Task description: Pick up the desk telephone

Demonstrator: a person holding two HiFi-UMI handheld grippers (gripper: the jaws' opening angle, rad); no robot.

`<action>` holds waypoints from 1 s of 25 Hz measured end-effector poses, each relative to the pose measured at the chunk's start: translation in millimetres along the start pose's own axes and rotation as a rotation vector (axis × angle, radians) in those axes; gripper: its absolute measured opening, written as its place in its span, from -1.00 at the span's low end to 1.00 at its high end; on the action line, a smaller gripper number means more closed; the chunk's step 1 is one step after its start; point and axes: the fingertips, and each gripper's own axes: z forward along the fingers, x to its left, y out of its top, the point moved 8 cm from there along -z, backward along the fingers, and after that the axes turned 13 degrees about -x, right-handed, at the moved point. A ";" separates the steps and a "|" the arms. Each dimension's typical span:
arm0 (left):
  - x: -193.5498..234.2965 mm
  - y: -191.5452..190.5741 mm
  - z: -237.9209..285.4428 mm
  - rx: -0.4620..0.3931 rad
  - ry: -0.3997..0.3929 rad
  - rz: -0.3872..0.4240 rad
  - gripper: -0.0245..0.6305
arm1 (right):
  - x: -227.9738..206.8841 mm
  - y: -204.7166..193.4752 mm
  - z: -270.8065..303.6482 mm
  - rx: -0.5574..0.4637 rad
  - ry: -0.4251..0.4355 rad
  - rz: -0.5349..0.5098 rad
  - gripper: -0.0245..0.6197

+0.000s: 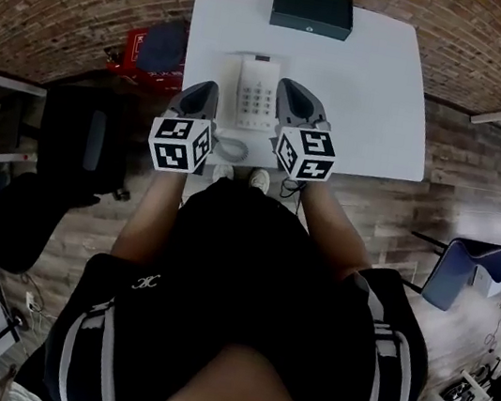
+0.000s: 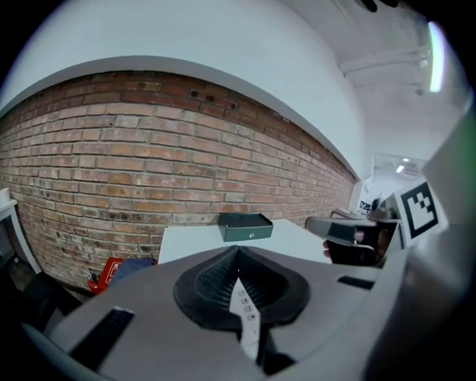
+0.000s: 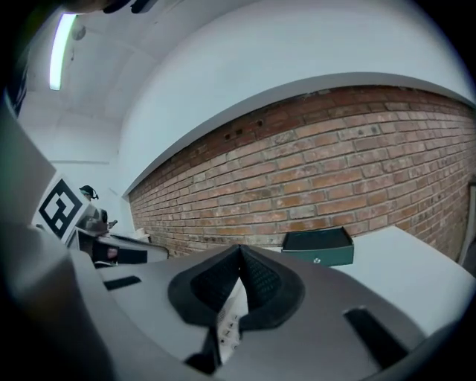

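The white desk telephone [image 1: 256, 96] lies on the white table [image 1: 373, 92], near its front edge, with its coiled cord [image 1: 230, 150] curling toward me. My left gripper [image 1: 207, 92] hovers just left of the phone and my right gripper [image 1: 291, 91] just right of it. Both are shut and hold nothing. In the left gripper view the jaws [image 2: 238, 254] meet, and a sliver of the telephone [image 2: 246, 321] shows below them. The right gripper view shows its jaws [image 3: 239, 251] closed the same way over a strip of the telephone [image 3: 229, 318].
A dark green box [image 1: 312, 10] sits at the table's far edge, against the brick wall. On the floor at left are a red item and a blue bag [image 1: 159, 46] and a black chair [image 1: 86, 134]. A blue chair [image 1: 467, 269] stands at right.
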 end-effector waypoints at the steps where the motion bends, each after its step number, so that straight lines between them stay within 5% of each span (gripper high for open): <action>1: 3.1 -4.6 5.1 0.025 -0.005 0.006 -0.92 | -1.5 -4.8 5.3 0.016 0.017 0.003 -0.93; 9: 29.7 -34.8 36.6 0.128 -0.018 -0.014 -0.92 | -27.1 -49.1 34.5 0.132 -0.051 -0.005 -0.93; 13: 43.0 -50.3 48.4 0.171 -0.057 -0.140 -0.89 | -39.8 -78.5 44.8 0.239 -0.053 0.085 -0.92; 16: 53.4 -60.8 61.3 0.205 -0.102 -0.279 -0.27 | -47.4 -97.7 54.4 0.314 -0.042 0.157 -0.61; 25: 66.6 -99.1 89.4 0.345 -0.170 -0.359 -0.05 | -60.4 -121.0 73.3 0.398 -0.050 0.293 -0.45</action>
